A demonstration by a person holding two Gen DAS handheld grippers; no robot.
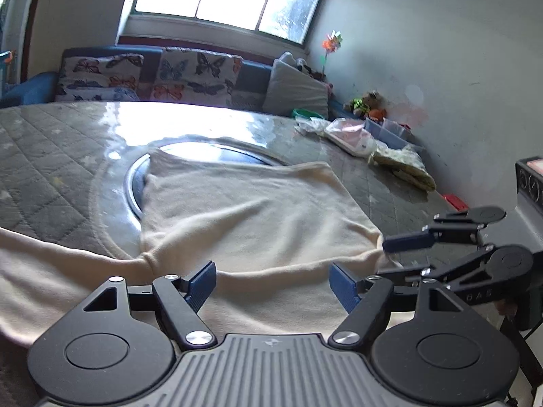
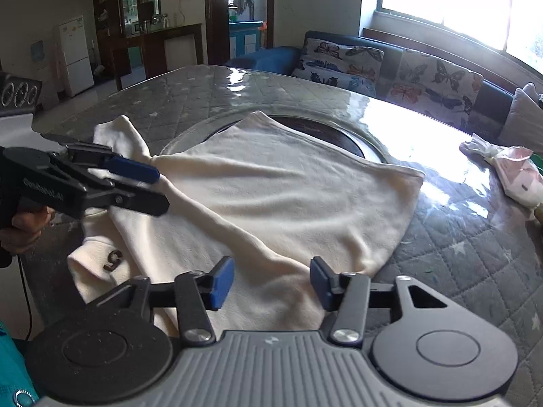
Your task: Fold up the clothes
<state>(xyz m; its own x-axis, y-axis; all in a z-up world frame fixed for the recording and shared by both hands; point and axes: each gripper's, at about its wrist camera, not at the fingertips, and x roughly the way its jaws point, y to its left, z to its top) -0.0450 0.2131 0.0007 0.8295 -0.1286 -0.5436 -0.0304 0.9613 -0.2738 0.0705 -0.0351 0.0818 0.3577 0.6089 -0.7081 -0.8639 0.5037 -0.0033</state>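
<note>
Here, cream garment [image 1: 251,210] part-folded on quilted table [image 1: 51,156], left gripper [image 1: 273,286] fingers spread, right gripper [image 2: 271,283] fingers spread over hem.

My left gripper [image 1: 273,283] and right gripper [image 2: 272,282] are black, with ribbed blue pads [image 1: 203,288], round silver screws [image 1: 199,338], grey grooved bases and white letters. I wear a teal sleeve [image 2: 12,366].
</note>
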